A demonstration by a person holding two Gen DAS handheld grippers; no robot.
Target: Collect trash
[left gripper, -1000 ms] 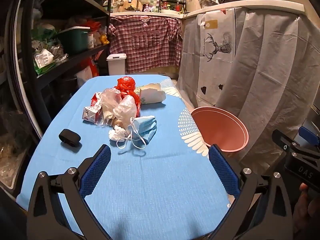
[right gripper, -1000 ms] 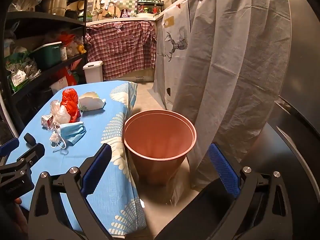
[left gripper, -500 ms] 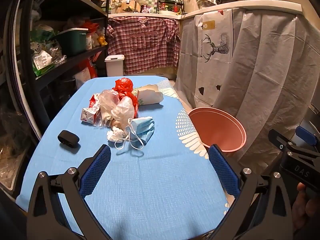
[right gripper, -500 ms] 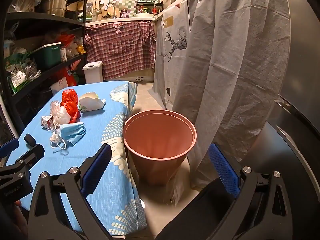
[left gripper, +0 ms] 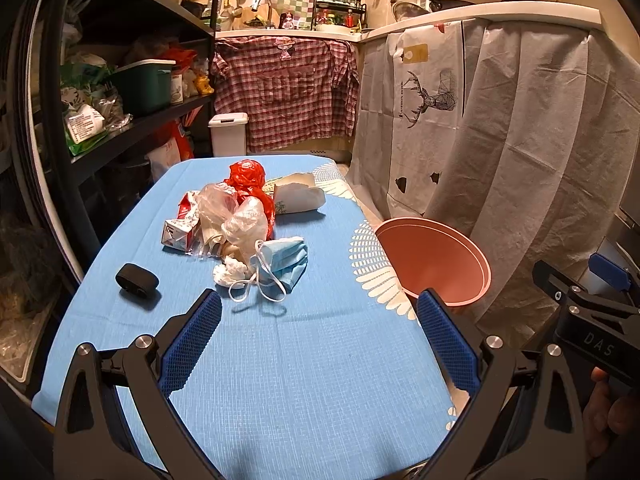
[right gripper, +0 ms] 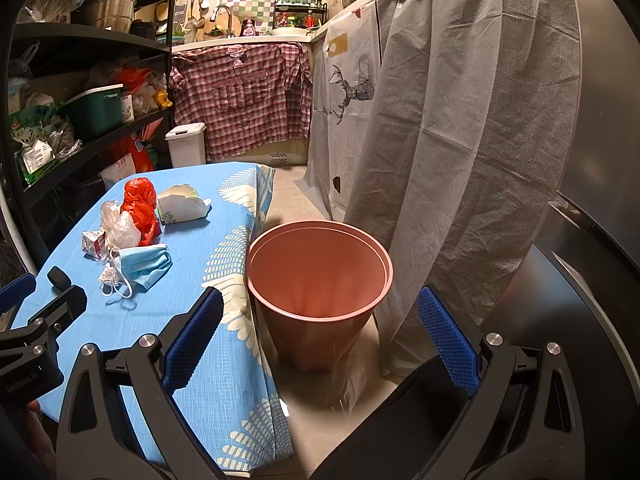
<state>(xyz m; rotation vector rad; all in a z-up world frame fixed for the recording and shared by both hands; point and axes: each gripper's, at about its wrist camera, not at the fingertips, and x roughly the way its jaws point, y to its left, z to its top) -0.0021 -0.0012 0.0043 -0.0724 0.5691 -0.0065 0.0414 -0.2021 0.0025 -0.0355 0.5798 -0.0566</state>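
With both grippers' fingers spread wide and empty, the left gripper (left gripper: 318, 336) should pinch the face mask (left gripper: 286, 262) by its bunched middle, not its loops.

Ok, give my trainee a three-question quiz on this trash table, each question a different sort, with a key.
1. True or false: the pink bin stands on the floor beside the table, not on it.
2. Multiple choice: which piece of trash lies nearest the left gripper?
A. the red plastic bag
B. the blue face mask
C. the small carton
3. Fill in: both the left gripper and the right gripper are ____ and hold nothing.

Key:
1. True
2. B
3. open
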